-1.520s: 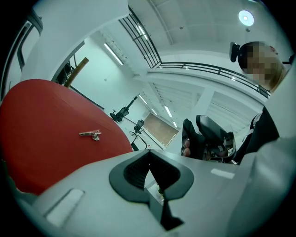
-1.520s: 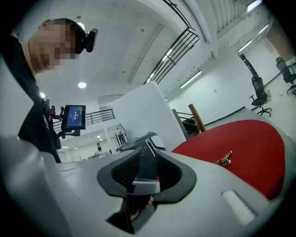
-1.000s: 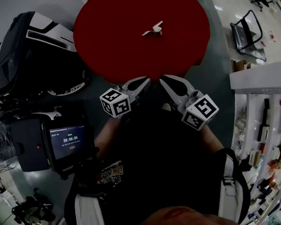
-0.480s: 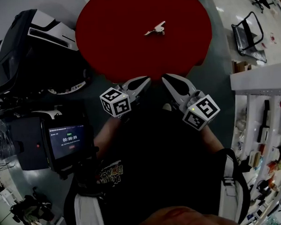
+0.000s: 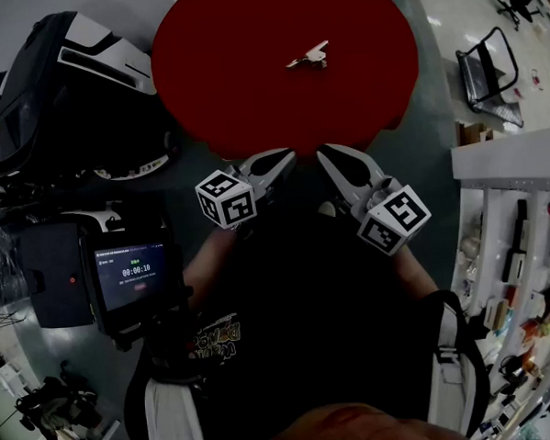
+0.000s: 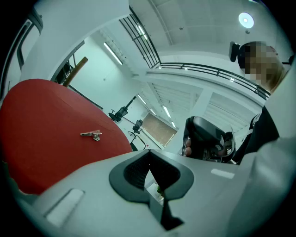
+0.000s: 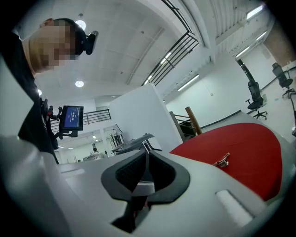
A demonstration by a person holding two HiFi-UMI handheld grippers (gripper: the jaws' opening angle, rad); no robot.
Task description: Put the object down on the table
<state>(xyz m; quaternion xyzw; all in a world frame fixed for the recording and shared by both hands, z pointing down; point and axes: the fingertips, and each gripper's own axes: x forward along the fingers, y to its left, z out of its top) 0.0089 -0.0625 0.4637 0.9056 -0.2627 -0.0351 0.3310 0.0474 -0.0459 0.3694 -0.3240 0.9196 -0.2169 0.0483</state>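
A small silvery metal clip (image 5: pixel 308 56) lies on the round red table (image 5: pixel 250 96), far from both grippers; it also shows in the left gripper view, clip (image 6: pixel 91 134), and in the right gripper view, clip (image 7: pixel 222 160). My left gripper (image 5: pixel 285 157) and right gripper (image 5: pixel 325 155) hover side by side close to the person's chest, short of the table's near edge, tips almost meeting. In the left gripper view the left gripper (image 6: pixel 149 152) has its pads together with nothing between them. The right gripper (image 7: pixel 147 155) looks the same, shut and holding nothing.
A black and white bag (image 5: pixel 57 97) lies on the floor left of the table. A mounted screen with a timer (image 5: pixel 135 277) hangs at the person's left side. A black chair frame (image 5: pixel 488 65) and white shelves (image 5: pixel 515 229) stand at the right.
The head view has drifted slightly, so the table and clip sit a little further right in the picture. Both grippers and the clip stay where they were.
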